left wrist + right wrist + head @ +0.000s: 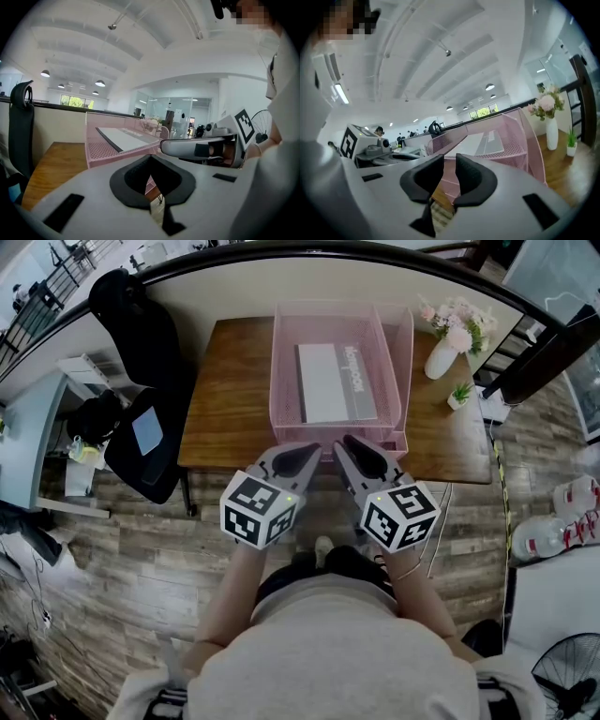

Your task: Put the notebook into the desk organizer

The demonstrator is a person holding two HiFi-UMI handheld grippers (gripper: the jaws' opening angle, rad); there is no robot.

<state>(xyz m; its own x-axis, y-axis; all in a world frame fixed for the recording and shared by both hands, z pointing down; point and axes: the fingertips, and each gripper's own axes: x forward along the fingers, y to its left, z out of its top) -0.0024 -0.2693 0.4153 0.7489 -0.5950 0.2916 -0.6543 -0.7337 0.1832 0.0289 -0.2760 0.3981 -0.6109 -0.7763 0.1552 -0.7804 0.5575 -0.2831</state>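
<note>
Lying in desk organizer, notebook lengthwise front-to-back.

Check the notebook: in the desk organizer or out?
In. The notebook lies flat inside the pink mesh desk organizer, enclosed by its walls, on the wooden desk.

Three views, all toward the pink desk organizer.
Head view: high, steeply down over the table and its near edge. Gripper views: low, about level, close off that near edge, facing the organizer's front from left and right.
</note>
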